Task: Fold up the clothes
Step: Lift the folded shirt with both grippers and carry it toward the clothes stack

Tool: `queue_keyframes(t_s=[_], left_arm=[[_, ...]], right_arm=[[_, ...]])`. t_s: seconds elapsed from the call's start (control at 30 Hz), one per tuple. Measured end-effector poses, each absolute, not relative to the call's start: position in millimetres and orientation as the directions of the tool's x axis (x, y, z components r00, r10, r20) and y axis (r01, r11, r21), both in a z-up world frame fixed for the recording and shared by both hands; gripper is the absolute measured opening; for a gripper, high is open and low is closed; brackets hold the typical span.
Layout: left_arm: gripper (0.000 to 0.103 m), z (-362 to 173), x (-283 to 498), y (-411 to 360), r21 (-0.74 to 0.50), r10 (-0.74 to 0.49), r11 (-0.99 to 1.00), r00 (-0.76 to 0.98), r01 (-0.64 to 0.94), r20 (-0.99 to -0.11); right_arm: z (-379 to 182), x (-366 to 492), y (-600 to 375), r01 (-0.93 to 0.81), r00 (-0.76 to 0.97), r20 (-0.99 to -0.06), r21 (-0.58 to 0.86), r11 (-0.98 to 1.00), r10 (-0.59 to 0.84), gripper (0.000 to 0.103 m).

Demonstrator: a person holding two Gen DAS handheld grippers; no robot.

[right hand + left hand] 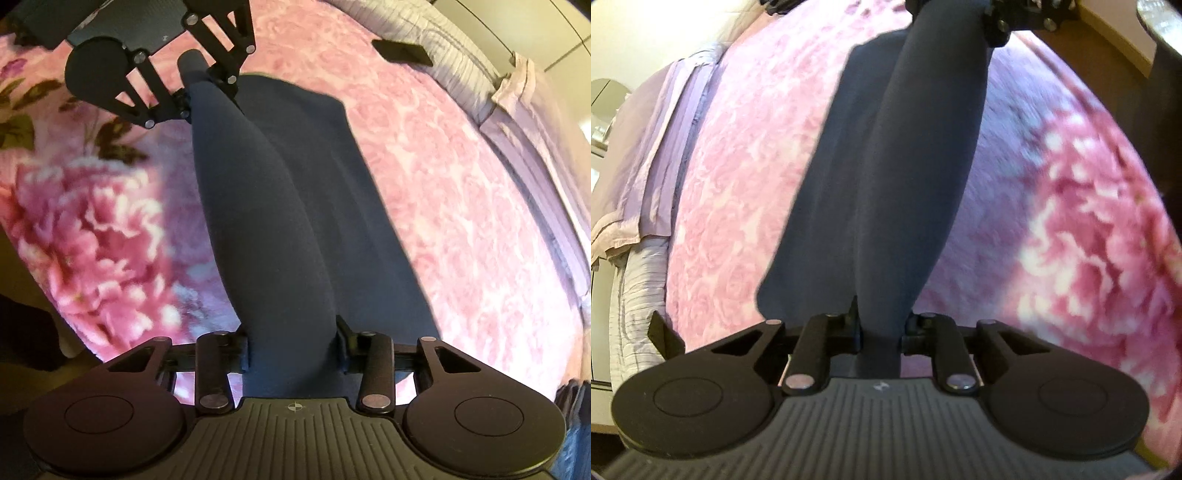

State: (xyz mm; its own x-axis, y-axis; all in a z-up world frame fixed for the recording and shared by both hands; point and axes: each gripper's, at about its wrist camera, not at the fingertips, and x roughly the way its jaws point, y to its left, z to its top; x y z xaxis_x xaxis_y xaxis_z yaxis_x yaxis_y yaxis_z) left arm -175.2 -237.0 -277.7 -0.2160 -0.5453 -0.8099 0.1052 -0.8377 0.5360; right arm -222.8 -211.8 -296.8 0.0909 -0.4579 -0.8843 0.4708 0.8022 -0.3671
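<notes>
A dark navy garment (886,177) hangs stretched between my two grippers above a pink floral bedspread (738,184). My left gripper (881,328) is shut on one end of it. My right gripper (291,350) is shut on the other end of the garment (291,221). Part of the cloth droops in a fold beside the taut roll. In the left wrist view the right gripper (993,22) shows at the top, clamped on the far end. In the right wrist view the left gripper (199,92) shows at the upper left, clamped on the cloth.
The bedspread (443,184) covers the bed. Lilac pillows (657,166) and a grey striped sheet (631,295) lie along one side. A black flat object (402,51) lies near the sheet's edge. A wooden floor (1108,37) shows past the bed.
</notes>
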Motion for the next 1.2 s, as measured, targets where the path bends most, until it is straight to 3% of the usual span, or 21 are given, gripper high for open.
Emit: queue_keyframes(t_s=[0.4, 0.8, 1.2], left_arm=[[0.014, -191, -192, -242, 0.536, -0.544, -0.838, -0.244, 0.102, -0.803], [0.014, -111, -221, -238, 0.627, -0.595, -0.779, -0.35, 0.027, -0.724], [0.014, -54, -348, -243, 0.7, -0.576, -0.708, -0.497, -0.094, -0.649]], right_arm=[[-222, -235, -211, 0.468, 0.071, -0.864, -0.413, 0.782, -0.498, 0.037], [-138, -260, -185, 0.528, 0.01, -0.802, -0.503, 0.684, -0.598, 0.037], [-77, -366, -161, 0.651, -0.122, -0.724, -0.575, 0.496, -0.679, 0.036]])
